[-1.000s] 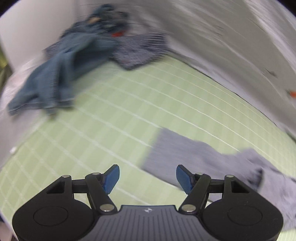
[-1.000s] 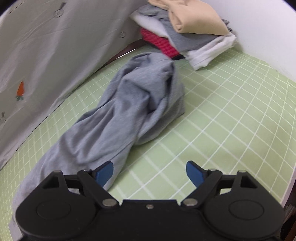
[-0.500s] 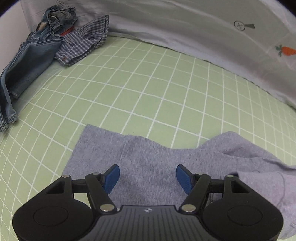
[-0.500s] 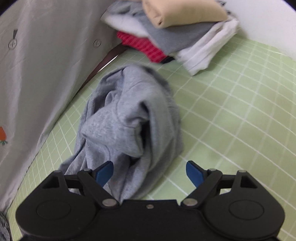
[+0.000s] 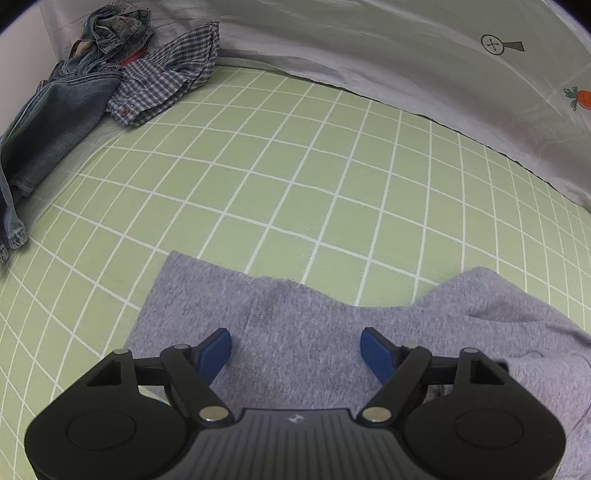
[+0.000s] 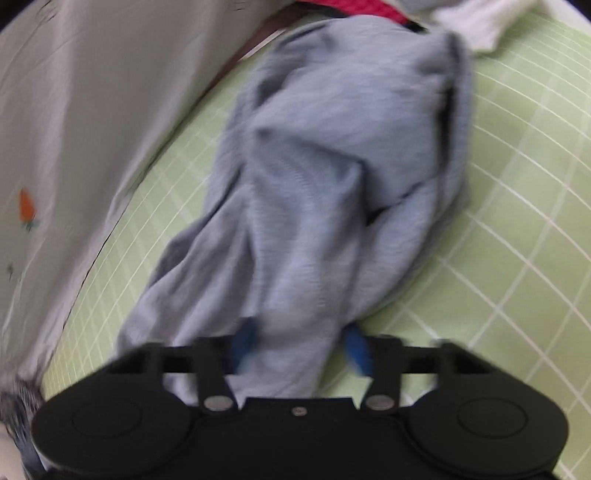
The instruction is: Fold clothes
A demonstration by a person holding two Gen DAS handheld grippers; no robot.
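A grey knit garment (image 5: 295, 325) lies crumpled on the green grid mat (image 5: 295, 184). In the left wrist view its flat corner is at the bottom, and my left gripper (image 5: 297, 347) hovers over it with jaws wide open. In the blurred right wrist view the garment (image 6: 325, 177) is bunched into a long heap. My right gripper (image 6: 299, 343) has its blue pads (image 6: 245, 341) on either side of the heap's near end, partly closed, with cloth between them.
Blue jeans (image 5: 55, 107) and a checked shirt (image 5: 166, 81) lie at the mat's far left corner. A grey sheet with a carrot print (image 5: 424, 55) hangs along the back. A stack with red (image 6: 354, 5) and white clothes (image 6: 480, 18) sits beyond the heap.
My right gripper has moved down onto the heap and its jaws have narrowed around the cloth. My left gripper has barely moved, still open over the flat corner.
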